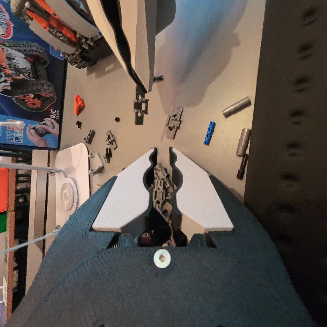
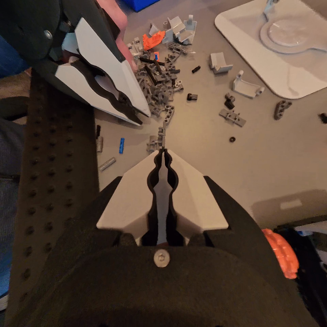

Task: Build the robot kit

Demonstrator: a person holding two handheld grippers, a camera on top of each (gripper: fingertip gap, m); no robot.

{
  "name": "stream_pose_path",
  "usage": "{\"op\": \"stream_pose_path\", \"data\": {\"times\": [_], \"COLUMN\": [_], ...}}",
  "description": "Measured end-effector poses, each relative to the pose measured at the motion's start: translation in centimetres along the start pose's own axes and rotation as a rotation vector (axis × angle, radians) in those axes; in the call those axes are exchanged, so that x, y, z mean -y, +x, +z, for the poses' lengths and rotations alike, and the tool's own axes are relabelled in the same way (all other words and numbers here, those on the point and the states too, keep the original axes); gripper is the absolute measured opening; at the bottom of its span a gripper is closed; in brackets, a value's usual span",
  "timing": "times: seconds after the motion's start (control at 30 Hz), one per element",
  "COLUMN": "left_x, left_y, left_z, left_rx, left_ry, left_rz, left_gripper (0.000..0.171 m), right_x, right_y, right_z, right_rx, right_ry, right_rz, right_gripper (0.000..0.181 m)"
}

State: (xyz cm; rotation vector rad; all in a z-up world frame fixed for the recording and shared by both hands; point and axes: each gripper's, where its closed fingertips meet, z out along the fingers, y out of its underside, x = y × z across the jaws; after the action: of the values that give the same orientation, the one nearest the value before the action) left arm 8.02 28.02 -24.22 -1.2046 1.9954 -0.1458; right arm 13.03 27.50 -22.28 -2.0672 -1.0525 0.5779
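Observation:
My right gripper (image 2: 162,150) is shut on a thin grey track-link piece (image 2: 161,136) and holds it edge-on above the table. In the left wrist view this gripper (image 1: 147,90) comes in from the top, and the piece (image 1: 140,109) hangs from its tips as a dark flat plate with holes. My left gripper (image 1: 162,149) is open, with bare table showing between its tips and nothing in its grasp. It hovers over a pile of grey parts (image 2: 159,79), which shows through the gap behind its tips (image 1: 160,187). It also appears at the upper left of the right wrist view (image 2: 145,118). A similar grey link (image 1: 174,122) lies on the table.
A blue pin (image 1: 209,132), two metal cylinders (image 1: 236,107) (image 1: 243,141), an orange piece (image 1: 78,104) and small dark parts lie scattered. A printed toy box (image 1: 26,88), a tracked model (image 1: 62,31) and a white tray (image 2: 265,53) stand around. A black studded panel (image 2: 53,159) borders the table. Across from one pair of fingers to the other is roughly 6 centimetres.

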Motion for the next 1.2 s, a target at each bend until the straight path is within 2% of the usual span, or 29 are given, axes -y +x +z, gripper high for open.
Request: {"op": "stream_pose_path", "data": {"times": [0.17, 0.6, 0.8, 0.97, 1.07, 1.1, 1.2], "left_x": [-0.2, 0.1, 0.0, 0.5, 0.5, 0.4, 0.2], "left_y": [0.5, -0.5, -0.5, -0.3, -0.4, -0.3, -0.1], "left_z": [1.7, 3.0, 3.0, 3.2, 3.2, 3.1, 2.8], "left_rx": [-0.045, -0.048, -0.04, -0.051, -0.042, -0.048, -0.082], "left_ry": [-0.063, -0.057, -0.048, -0.034, -0.034, -0.033, -0.02], "left_rz": [0.034, 0.065, 0.057, 0.058, 0.059, 0.051, 0.019], "left_gripper": [0.013, 0.007, 0.009, 0.008, 0.009, 0.009, 0.01], "right_x": [-1.5, -4.6, -4.8, -5.6, -4.1, -3.6, -4.5], "right_y": [-0.2, -1.4, -1.8, -2.6, -1.1, -1.4, -2.3], "right_z": [0.0, 0.2, -0.5, -1.0, -1.2, -1.3, -1.1], "right_rx": [0.06, 0.131, 0.168, 0.231, 0.136, 0.155, 0.209], "right_ry": [-0.005, -0.102, -0.117, -0.192, -0.134, -0.106, -0.138], "right_rz": [0.096, 0.169, 0.145, 0.094, 0.091, 0.113, 0.122], "right_gripper": [0.0, 0.0, 0.0, 0.0, 0.0, 0.0, 0.0]}}
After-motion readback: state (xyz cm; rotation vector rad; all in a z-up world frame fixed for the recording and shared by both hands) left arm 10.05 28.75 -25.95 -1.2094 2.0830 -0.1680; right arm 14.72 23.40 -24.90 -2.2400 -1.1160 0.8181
